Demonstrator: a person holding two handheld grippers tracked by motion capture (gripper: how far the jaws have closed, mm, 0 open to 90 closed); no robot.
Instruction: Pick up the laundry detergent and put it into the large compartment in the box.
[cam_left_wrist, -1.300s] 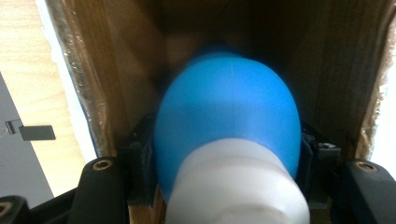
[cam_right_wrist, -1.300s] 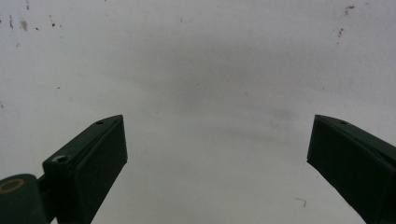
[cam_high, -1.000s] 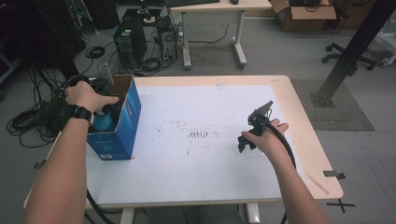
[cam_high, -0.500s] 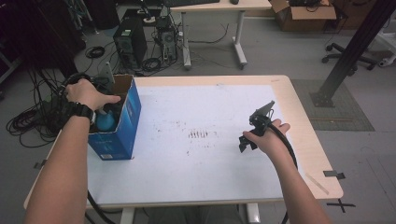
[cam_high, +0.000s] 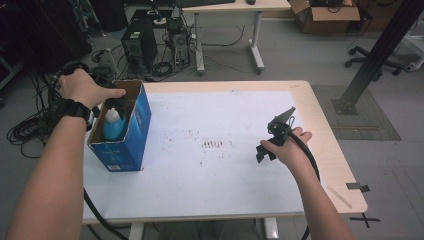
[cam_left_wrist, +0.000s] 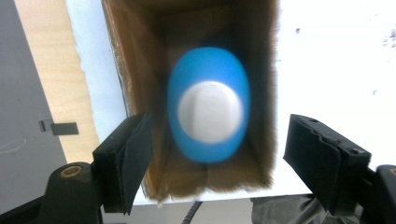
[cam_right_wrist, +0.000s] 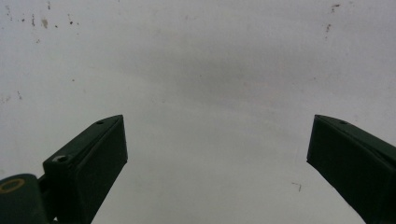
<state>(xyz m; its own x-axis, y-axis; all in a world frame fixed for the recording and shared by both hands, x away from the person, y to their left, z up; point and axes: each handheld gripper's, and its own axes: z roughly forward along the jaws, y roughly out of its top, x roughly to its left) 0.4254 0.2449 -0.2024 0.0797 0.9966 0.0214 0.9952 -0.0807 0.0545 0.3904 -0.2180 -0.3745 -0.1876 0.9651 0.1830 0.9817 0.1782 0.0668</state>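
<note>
A blue cardboard box (cam_high: 127, 137) stands open-topped at the table's left edge, and a blue bottle with a white cap (cam_high: 113, 125) stands upright inside it. My left gripper (cam_high: 116, 103) hovers just above the box opening. In the left gripper view the bottle (cam_left_wrist: 208, 122) sits blurred below, between the jaws of the left gripper (cam_left_wrist: 219, 123). These jaws have just been opening, stand apart and do not press on it. My right gripper (cam_high: 264, 150) rests low over the white table top (cam_high: 225, 115) at the right. In the right gripper view, the right gripper (cam_right_wrist: 218, 119) is open with nothing between its jaws.
The box wall (cam_left_wrist: 135, 56) surrounds the bottle closely. Small dark marks (cam_high: 215, 145) dot the mat's middle. Beyond the table are computer towers (cam_high: 137, 45), tangled cables (cam_high: 30, 125), another desk (cam_high: 230, 7) and a black post (cam_high: 375, 55) at the right.
My left hand has risen out of the box and its jaws have parted, leaving the bottle standing inside. The right hand and gripper have stayed where they were.
</note>
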